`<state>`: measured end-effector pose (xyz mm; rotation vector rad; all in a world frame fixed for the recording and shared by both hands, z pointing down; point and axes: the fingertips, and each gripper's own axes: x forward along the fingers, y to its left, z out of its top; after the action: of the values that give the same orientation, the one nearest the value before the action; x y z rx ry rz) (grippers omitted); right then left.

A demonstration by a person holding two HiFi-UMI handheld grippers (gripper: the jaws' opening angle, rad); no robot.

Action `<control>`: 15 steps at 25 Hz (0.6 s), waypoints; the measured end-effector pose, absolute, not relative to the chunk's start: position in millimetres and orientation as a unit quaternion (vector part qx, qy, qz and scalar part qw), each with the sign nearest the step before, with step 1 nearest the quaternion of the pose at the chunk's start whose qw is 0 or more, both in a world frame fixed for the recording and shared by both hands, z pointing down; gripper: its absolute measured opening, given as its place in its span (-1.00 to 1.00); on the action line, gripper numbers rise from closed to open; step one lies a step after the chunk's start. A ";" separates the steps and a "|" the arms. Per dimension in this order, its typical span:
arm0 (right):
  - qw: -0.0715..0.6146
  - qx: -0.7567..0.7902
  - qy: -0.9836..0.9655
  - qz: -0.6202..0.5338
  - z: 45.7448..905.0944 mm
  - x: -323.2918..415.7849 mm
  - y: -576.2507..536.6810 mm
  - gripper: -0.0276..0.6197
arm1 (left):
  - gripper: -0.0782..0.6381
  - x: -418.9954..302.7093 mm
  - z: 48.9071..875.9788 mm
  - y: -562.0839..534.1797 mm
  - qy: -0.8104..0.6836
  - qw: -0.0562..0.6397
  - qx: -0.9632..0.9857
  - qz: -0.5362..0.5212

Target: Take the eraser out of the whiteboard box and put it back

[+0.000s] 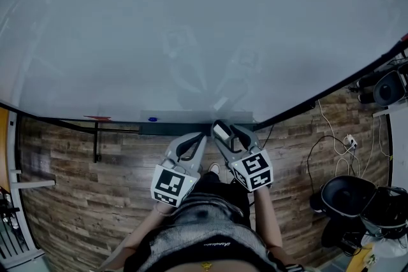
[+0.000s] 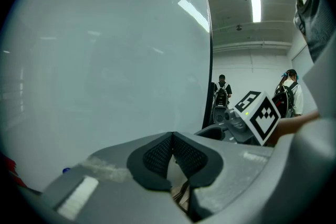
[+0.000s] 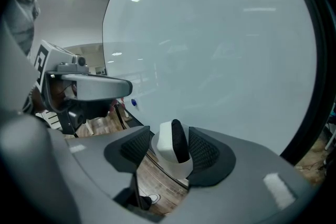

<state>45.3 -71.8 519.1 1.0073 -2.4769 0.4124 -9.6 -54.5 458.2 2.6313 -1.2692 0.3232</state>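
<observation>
The right tool is spread around the eraser, which stands in the box under the whiteboard. I judge the eraser is set down, not pinched. The left tool, pressed together and empty, hangs just left. A wooden floor lies below, with cables at the right.

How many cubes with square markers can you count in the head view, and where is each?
2. The left cube sits on the left gripper, below centre; the right cube sits on the right gripper, beside it. None seems hidden.
</observation>
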 end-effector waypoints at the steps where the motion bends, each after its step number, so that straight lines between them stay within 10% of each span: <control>1: 0.216 0.365 -0.893 0.148 518.9 45.6 -71.8 -0.19 | -0.78 -9.7 458.8 -54.6 -0.429 0.101 0.891 0.109; 15: 0.222 0.369 -0.892 0.139 512.8 49.7 -65.5 -0.25 | -0.78 -6.3 460.8 -53.7 -0.422 0.103 0.894 0.111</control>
<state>49.7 -65.5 512.8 1.0184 -2.4644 0.3836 -6.3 -53.7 460.8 2.6367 -1.2455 0.3265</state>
